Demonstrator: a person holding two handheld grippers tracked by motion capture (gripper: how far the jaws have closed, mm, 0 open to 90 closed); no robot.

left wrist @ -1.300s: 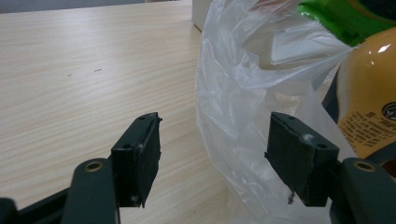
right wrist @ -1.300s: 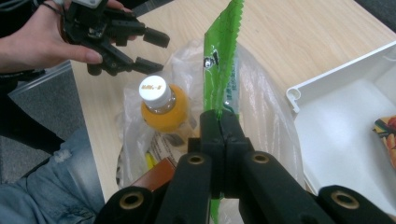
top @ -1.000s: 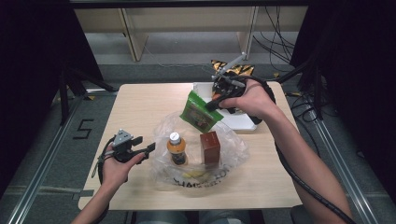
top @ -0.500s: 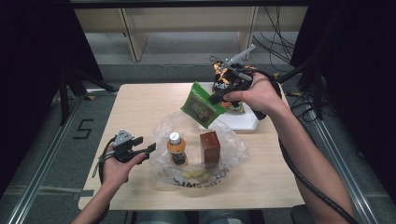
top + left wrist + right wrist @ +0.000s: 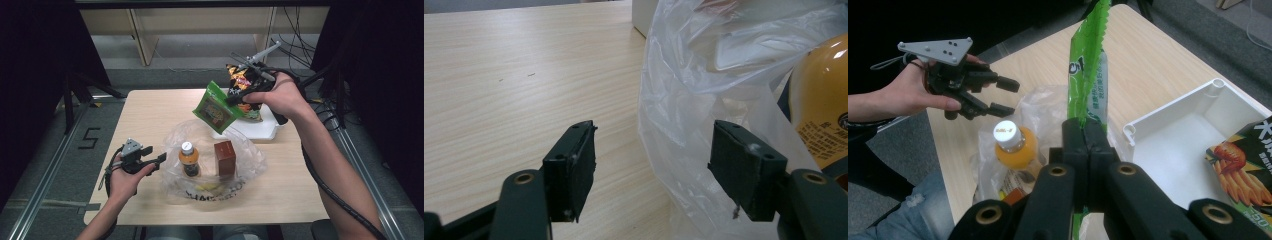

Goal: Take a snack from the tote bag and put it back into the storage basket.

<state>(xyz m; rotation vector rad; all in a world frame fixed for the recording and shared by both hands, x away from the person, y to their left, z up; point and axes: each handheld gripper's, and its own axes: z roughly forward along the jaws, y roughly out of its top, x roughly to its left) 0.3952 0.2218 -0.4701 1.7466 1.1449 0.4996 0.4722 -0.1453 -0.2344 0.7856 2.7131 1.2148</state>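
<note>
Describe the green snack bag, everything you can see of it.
The green snack bag is a flat, glossy foil-like pouch with a zigzag crimped edge and printed artwork and lettering on its face. It hangs tilted in the air, pinched at one edge by the shut right gripper, over the gap between the white tray and the clear plastic bag. In the right gripper view it stands edge-on between the jaws. It rests on nothing.

A clear plastic bag [image 5: 250, 155] lies open on the pale wooden table [image 5: 150, 115], an orange-drink bottle with a white cap [image 5: 189, 159] and a brown carton [image 5: 225, 158] standing inside it (both upright). Beyond, a white plastic tray [image 5: 260, 131] carries an orange-and-black snack packet [image 5: 239, 79].
</note>
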